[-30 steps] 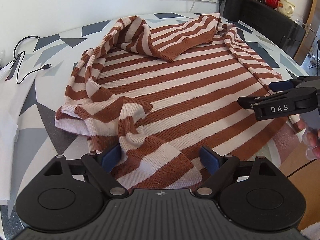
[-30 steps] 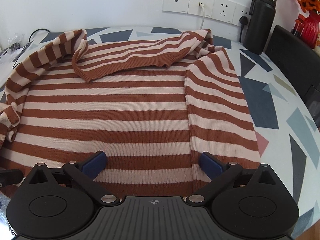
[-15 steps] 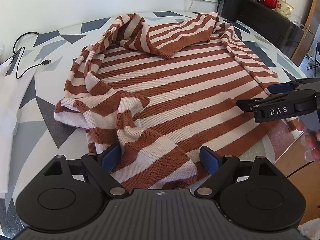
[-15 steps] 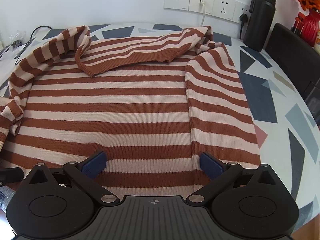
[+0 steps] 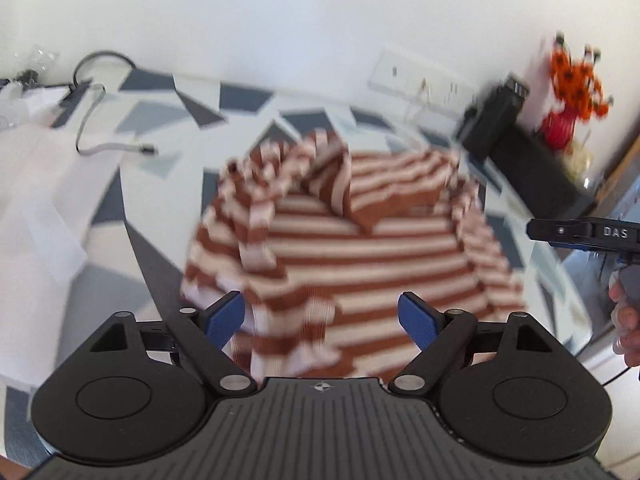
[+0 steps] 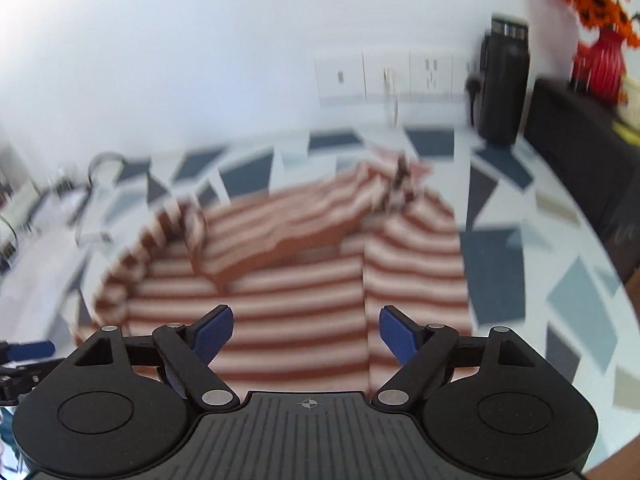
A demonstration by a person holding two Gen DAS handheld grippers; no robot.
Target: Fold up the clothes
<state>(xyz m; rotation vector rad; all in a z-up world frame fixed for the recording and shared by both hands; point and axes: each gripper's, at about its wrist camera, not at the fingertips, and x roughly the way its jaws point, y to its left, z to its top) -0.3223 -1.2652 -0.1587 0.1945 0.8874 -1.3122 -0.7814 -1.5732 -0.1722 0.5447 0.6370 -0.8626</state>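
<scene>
Both grippers have risen since the earlier frame. We note left gripper and right gripper closing, pads wide, gripping nothing. Rust-and-cream striped knit sweater lies on the patterned table at 12 o'clock; bunched sleeve risks a crooked fold.

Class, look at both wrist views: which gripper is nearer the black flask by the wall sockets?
Right. The right gripper faces the black flask across the striped sweater's right side; the left gripper sits farther left.

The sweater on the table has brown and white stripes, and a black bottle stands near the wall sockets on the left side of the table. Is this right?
Not quite. The black bottle stands near the wall sockets on the right side of the table, as the right wrist view shows. The striped sweater is as you say.
</scene>
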